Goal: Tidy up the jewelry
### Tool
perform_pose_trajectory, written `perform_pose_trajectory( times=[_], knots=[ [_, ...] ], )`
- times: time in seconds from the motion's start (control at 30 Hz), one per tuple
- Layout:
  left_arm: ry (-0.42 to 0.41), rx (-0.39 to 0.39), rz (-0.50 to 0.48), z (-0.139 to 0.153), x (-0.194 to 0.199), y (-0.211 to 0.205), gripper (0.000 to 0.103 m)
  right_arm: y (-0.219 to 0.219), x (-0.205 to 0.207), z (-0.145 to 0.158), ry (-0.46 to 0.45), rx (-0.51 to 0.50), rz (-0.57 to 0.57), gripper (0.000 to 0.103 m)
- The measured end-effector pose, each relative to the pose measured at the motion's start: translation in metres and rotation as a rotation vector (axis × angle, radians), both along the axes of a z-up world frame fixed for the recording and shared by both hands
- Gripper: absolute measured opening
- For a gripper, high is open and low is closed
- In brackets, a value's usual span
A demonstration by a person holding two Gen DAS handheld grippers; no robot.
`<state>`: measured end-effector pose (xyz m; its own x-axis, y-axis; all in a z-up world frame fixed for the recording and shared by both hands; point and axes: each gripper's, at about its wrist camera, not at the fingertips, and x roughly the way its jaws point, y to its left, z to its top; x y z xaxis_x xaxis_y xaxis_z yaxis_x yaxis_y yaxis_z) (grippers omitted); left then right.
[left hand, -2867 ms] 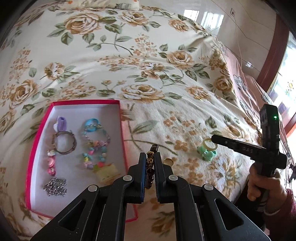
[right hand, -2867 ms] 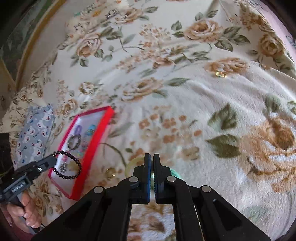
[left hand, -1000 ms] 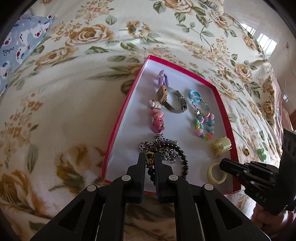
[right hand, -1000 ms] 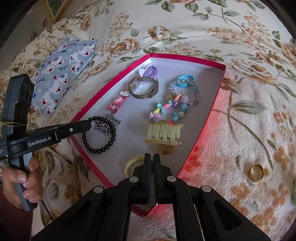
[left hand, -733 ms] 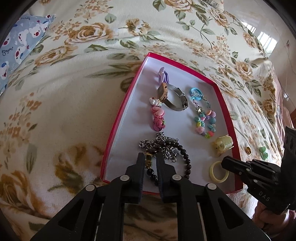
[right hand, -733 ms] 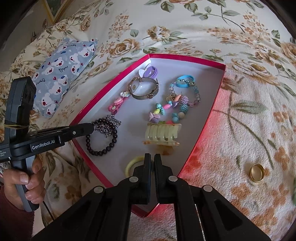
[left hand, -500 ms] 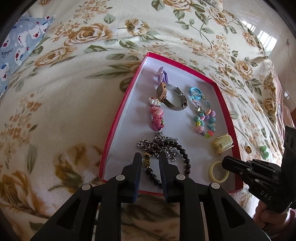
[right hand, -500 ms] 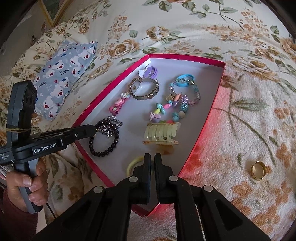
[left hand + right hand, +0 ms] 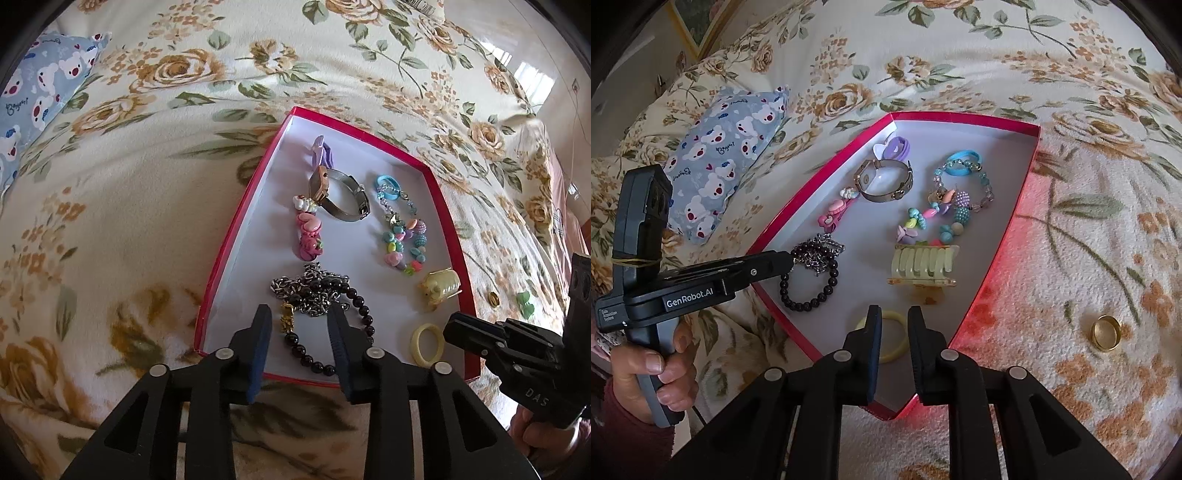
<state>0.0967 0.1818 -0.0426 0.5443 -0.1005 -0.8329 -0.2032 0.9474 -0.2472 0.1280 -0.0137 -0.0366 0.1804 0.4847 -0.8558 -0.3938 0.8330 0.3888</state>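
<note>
A red box (image 9: 236,236) with a white floor lies on the flowered blanket. My left gripper (image 9: 300,321) hangs over its near left corner, jaws opening. The black bead bracelet (image 9: 354,295) with a gold charm lies loose between them, partly on a silver chain (image 9: 295,288). My right gripper (image 9: 894,317) is over the box's near corner, jaws also opening. The pale yellow ring (image 9: 892,314) lies flat on the floor between them, untouched by the pads. In the box (image 9: 960,118) are also a watch (image 9: 884,181), a colourful bead bracelet (image 9: 956,206) and a yellow hair claw (image 9: 923,266).
A gold ring (image 9: 1105,331) lies on the blanket right of the box, with a small green piece (image 9: 525,303) beyond it. A blue bear-print pillow (image 9: 716,173) lies left of the box. A hand (image 9: 653,365) holds the left gripper's handle.
Both grippers came from the blanket to the box with their pieces. Over the last second both jaws have parted, leaving the black bracelet and the yellow ring lying in the box.
</note>
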Motion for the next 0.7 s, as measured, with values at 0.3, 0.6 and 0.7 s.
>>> perform_pose_trajectory(
  times=[0.3,0.6,0.7],
  knots=[
    [-0.027,0.013,0.002,0.014,-0.007,-0.005,0.056,-0.011,-0.005,0.014,-0.037,0.032,-0.024,0.039],
    [-0.072,-0.014,0.044,0.031,-0.029,-0.004,0.078,-0.035,-0.008,0.036,-0.115,0.090,-0.082,0.062],
    [-0.076,-0.016,0.070,0.034,-0.040,-0.004,0.084,-0.038,-0.009,0.040,-0.132,0.113,-0.094,0.069]
  ],
)
